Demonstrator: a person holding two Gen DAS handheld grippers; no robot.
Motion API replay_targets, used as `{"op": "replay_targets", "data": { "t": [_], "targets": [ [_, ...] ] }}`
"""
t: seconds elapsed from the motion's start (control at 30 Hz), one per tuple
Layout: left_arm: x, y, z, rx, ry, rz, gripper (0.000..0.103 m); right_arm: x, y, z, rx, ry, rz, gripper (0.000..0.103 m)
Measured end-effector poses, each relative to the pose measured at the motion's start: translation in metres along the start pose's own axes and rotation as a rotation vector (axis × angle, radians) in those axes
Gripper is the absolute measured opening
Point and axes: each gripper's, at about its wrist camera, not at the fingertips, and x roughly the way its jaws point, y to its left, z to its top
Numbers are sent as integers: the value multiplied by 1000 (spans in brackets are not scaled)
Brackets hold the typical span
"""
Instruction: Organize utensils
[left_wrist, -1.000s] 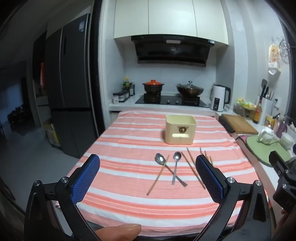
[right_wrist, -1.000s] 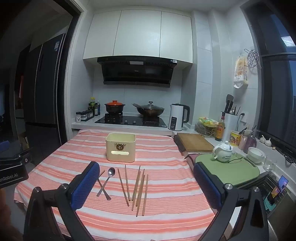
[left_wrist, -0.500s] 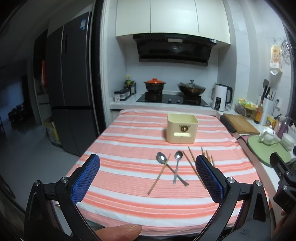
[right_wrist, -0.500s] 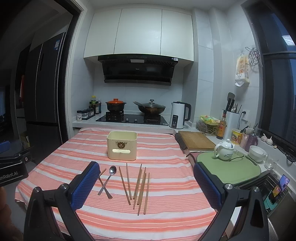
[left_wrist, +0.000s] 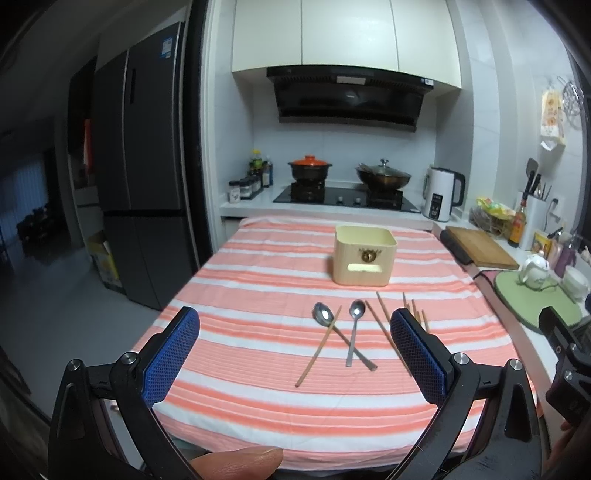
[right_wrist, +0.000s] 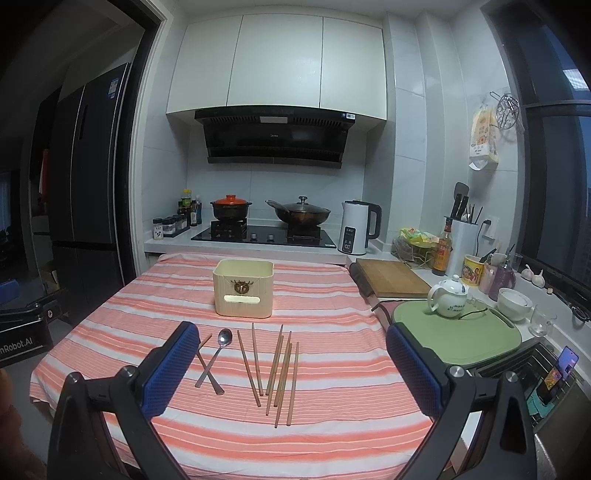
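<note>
With both the left claw (left_wrist: 295, 354) and right claw (right_wrist: 291, 369) spread wide and empty above the striped tabletop (right_wrist: 332, 302), we should lift spoons (left_wrist: 355, 330) and chopsticks (right_wrist: 277, 369) singly into the cream box (right_wrist: 243, 288) behind them

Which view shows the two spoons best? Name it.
Left wrist view: both spoons lie unobstructed, handles crossing. The right wrist view shows one spoon fully; the right gripper's finger hides the other's bowl.

Home kitchen: stove (right_wrist: 264, 233), range hood (right_wrist: 275, 138), fridge (left_wrist: 142, 177), kettle (right_wrist: 358, 227).
</note>
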Motion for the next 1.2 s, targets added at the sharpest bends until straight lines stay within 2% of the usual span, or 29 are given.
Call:
{"op": "replay_targets", "data": {
  "t": [1.2],
  "targets": [
    [0,3,2,-2,-6,1,103,6,-5,0,12,12,-3,103]
  ]
}}
